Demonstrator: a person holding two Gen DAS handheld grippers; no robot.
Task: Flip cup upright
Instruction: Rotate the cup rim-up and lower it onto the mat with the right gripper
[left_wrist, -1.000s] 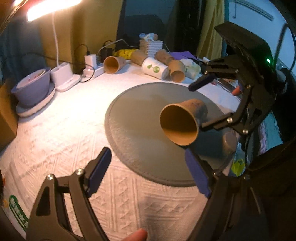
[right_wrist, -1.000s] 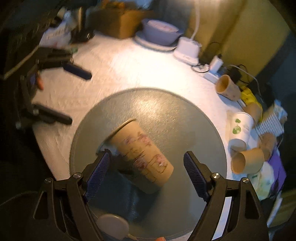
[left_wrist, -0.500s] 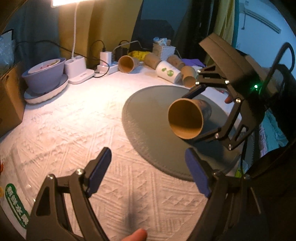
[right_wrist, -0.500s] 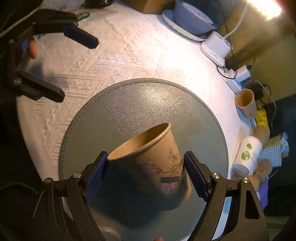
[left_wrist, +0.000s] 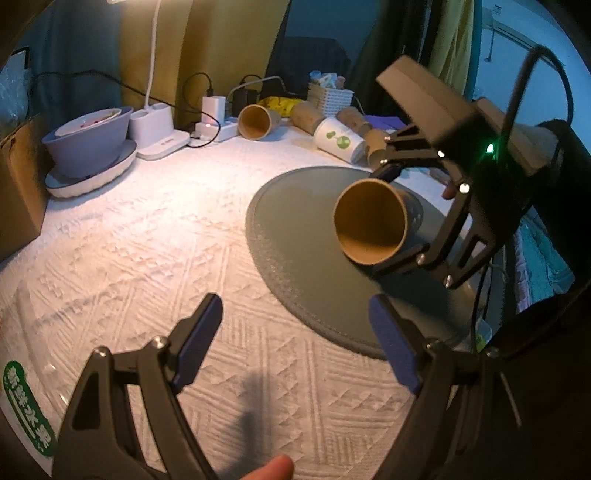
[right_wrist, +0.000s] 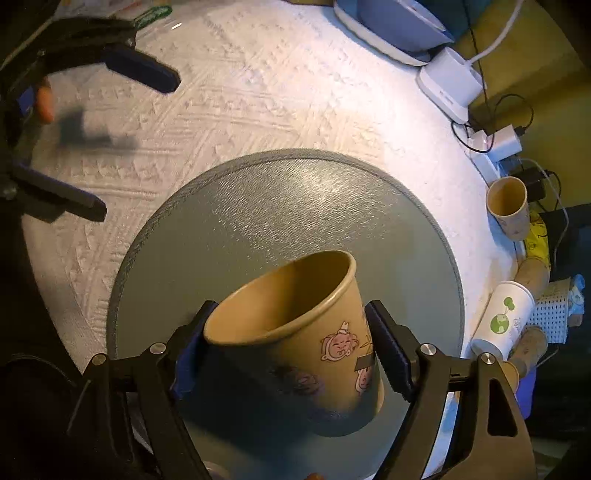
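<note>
A brown paper cup (right_wrist: 306, 332) with cartoon prints is held in my right gripper (right_wrist: 291, 343), tilted with its mouth up and away, above the round grey mat (right_wrist: 295, 206). In the left wrist view the same cup (left_wrist: 371, 221) shows its open mouth toward the camera, gripped by the right gripper (left_wrist: 402, 218) over the mat (left_wrist: 295, 229). My left gripper (left_wrist: 295, 339) is open and empty, low over the white textured cloth to the left of the mat. It also shows in the right wrist view (right_wrist: 129, 110), blurred.
Several loose paper cups (left_wrist: 258, 122) and a white cup with a green logo (left_wrist: 338, 140) lie at the back of the table. A purple bowl on a plate (left_wrist: 88, 144), a white charger (left_wrist: 157, 129), a cardboard box (left_wrist: 18, 184) and a white basket (left_wrist: 330, 98) stand along the back.
The right gripper has closed on the cup, lifted it off the mat and turned its mouth upward. The left gripper has drawn back to the left.
</note>
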